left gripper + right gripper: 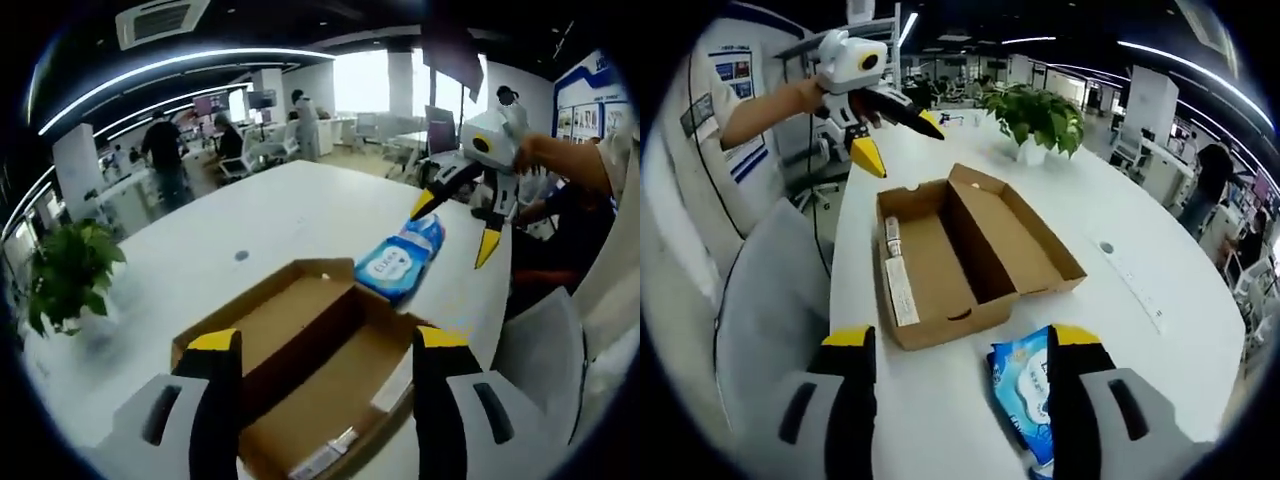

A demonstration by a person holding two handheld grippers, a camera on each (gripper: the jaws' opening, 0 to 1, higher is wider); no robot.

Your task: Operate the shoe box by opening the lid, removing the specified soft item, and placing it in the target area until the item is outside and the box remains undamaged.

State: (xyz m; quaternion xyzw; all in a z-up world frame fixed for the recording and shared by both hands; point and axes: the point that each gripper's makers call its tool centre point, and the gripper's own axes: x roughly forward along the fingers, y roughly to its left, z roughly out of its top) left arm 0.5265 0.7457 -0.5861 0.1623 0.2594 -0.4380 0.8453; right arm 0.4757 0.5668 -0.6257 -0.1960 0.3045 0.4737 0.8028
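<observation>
Shoe box of brown cardboard lay open on the white table, its lid folded flat beside the tray so that both halves faced up side by side, and nothing could be made out inside apart from printed labels along one end wall. In the right gripper view the shoe box ran its long axis away from the camera toward the potted plant, which stood on the table beyond the box's far end. The blue soft pack lay outside the box, flat on the table just beside the box's near corner, its long axis running roughly in line with the box's. In the left gripper view the same pack sat just past the far edge of the box. The left gripper hung over the box with its yellow-tipped jaws spread wide and nothing between them; it also appeared in the right gripper view, raised above the table beyond the box's far corner. The right gripper hovered over the pack with jaws wide apart, gripping nothing, and showed in the left gripper view beyond the pack.
</observation>
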